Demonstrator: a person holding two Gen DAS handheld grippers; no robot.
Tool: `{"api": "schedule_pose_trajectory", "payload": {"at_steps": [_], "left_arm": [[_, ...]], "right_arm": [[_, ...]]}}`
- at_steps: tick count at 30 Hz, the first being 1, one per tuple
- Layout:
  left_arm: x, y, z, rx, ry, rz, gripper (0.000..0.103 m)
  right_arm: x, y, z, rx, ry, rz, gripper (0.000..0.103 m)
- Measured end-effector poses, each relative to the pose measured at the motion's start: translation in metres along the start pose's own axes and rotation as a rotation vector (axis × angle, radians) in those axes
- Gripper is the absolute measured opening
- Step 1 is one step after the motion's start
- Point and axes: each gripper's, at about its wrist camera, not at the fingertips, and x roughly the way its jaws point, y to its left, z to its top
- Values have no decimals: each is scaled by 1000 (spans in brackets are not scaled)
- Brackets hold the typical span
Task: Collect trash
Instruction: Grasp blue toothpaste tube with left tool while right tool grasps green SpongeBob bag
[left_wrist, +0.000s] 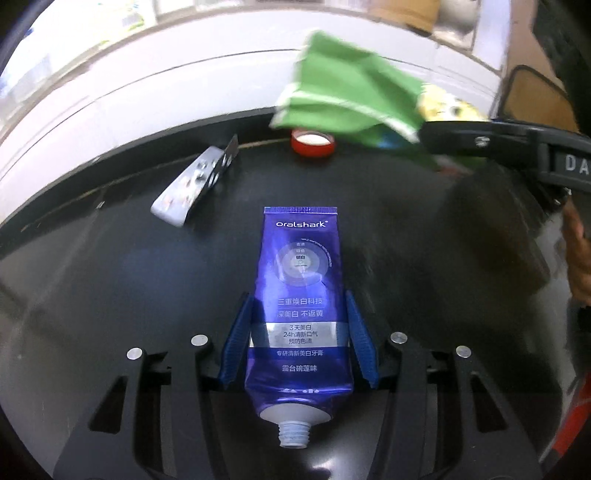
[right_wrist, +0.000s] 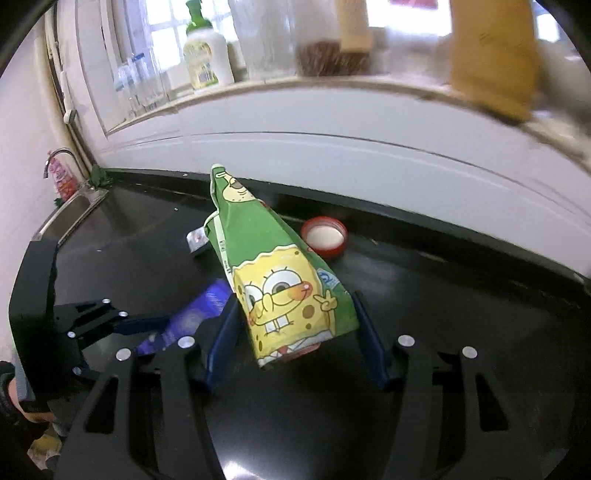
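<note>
Each tool (left_wrist: 299, 328) (right_wrist: 295, 332) has black linkage arms with round silver screws. Its fingers (left_wrist: 236, 339) are ribbed blue pads. White letters mark one body.

Capless blue toothpaste tube (left_wrist: 301, 310) flat on counter, green cartoon carton (right_wrist: 284, 280) tilted, red lid (right_wrist: 325, 236) upturned

On the worktop (left_wrist: 110, 277), the toothpaste tube (left_wrist: 301, 295) lies in front; the blister pack (left_wrist: 192, 188) is behind-left, the lid (left_wrist: 313, 143) behind, near the wall.

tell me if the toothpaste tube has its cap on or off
Off. The toothpaste tube lies between the left tongs with its bare threaded white nozzle showing, nothing screwed on.
</note>
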Motion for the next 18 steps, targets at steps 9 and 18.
{"api": "schedule_pose_trajectory", "payload": {"at_steps": [9,18], "left_arm": [[-74,-16,-82,-13,-30,41,50],[-111,-19,-113,-7,-66,58,50]], "right_arm": [[-93,41,-107,80,-44,-74,59],[-121,63,-140,93,-58,-75,59]]}}
